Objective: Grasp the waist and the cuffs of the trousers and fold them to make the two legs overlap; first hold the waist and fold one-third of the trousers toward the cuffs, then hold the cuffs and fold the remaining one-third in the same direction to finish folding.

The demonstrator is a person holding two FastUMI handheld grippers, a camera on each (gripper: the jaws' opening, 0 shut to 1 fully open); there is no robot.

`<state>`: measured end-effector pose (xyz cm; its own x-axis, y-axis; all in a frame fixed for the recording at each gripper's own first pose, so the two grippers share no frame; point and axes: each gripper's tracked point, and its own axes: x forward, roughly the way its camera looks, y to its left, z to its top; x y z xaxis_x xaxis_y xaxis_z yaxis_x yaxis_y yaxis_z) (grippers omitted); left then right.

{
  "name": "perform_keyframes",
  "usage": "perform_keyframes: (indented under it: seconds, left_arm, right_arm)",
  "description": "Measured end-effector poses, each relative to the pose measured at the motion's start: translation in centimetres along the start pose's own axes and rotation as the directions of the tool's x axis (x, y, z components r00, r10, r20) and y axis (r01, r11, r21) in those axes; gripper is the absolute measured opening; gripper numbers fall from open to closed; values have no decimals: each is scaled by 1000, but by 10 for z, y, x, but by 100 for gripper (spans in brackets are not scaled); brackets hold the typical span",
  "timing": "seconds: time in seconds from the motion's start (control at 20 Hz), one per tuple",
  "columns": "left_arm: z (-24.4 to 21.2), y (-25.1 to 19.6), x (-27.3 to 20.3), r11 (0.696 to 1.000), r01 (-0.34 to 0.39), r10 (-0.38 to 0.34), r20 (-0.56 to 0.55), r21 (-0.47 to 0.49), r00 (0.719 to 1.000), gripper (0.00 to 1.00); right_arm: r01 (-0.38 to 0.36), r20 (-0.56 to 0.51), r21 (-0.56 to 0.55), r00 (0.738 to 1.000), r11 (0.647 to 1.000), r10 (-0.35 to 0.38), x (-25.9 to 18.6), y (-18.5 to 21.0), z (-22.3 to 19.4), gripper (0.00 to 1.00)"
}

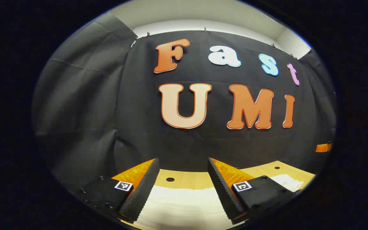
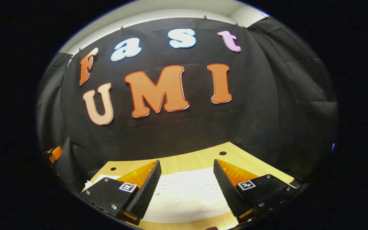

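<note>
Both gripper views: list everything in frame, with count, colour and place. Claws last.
white cloth trousers: 1, white, flat on the table beneath both claws, also in the right gripper view.
light wooden table with round holes: 1, pale wood, under the trousers, reaching to the wall.
white paper sheet: 1, white, on the table at the right of the left gripper view.
black cloth booth wall: black, behind the table.
left claw: 1, open, above the trousers, holding nothing.
right claw: 1, open, above the trousers, holding nothing.
</note>
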<state>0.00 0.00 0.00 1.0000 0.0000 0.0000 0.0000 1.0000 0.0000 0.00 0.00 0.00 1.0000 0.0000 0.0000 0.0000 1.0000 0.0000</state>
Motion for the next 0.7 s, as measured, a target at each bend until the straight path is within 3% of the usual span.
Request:
perform_keyframes:
  seconds: [0.1, 0.35, 0.55, 0.7]
  left_arm:
    - [3, 25, -5, 999, -43, 43, 11, 23, 999, 98]
    - [3, 20, -4, 1000, 21, -21, -7, -14, 1000, 98]
    - [0, 14, 6, 998, 42, -43, -19, -40, 999, 96]
    - [0, 5, 17, 998, 48, -49, -24, -50, 999, 100]
  right_arm:
    - [-11, 0, -15, 1000, 1000, 11, 2, 13, 1, 98]
    - [-37, -21, -11, 999, 999, 37, 3, 32, -1, 99]
    - [-20, -13, 8, 1000, 1000, 20, 0, 24, 3, 99]
    - [7, -20, 4, 1000, 1000, -7, -4, 14, -1, 98]
